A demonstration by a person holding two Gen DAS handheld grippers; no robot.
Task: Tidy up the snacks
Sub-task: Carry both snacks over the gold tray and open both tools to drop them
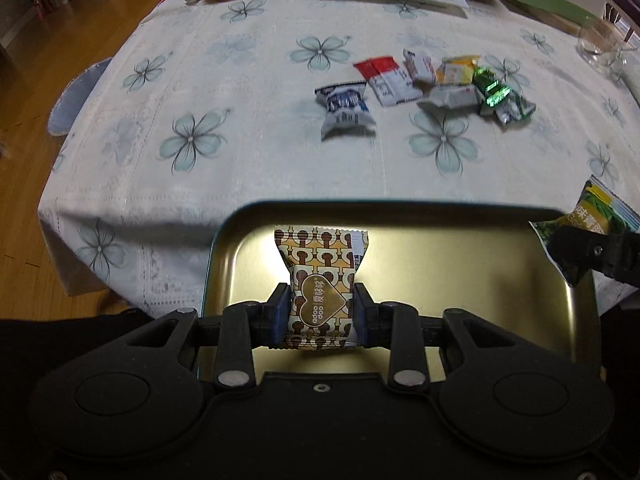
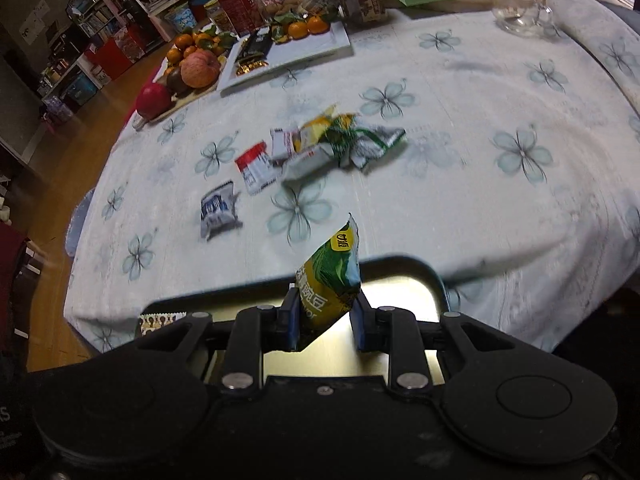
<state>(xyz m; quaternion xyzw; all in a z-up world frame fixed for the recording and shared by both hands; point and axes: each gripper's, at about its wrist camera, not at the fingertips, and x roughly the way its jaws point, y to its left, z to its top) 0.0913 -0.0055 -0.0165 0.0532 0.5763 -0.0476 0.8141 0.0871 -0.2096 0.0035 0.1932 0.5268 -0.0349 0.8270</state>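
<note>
On the flowered worktop (image 1: 248,168), a gold tin tray (image 1: 500,312) overhangs the near edge. Above it, the left gripper (image 1: 321,312) clamps a brown patterned packet (image 1: 320,280), long axis away from the camera; the right gripper (image 2: 325,320) pinches a tilted green packet (image 2: 330,276). Loose snacks (image 1: 420,84) lie beyond, open cloth between.

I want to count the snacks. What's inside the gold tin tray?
The gold tin tray looks bare. A brown patterned packet and a green packet hang above it in jaws. The near end is hidden.

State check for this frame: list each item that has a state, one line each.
left gripper: shut on the brown patterned snack, above the tin.
right gripper: shut on the green pea packet, above the tin.
metal tin: open, nothing lying in it.
loose snacks: lying on the tablecloth.
glass cup: upright; looks empty.
</note>
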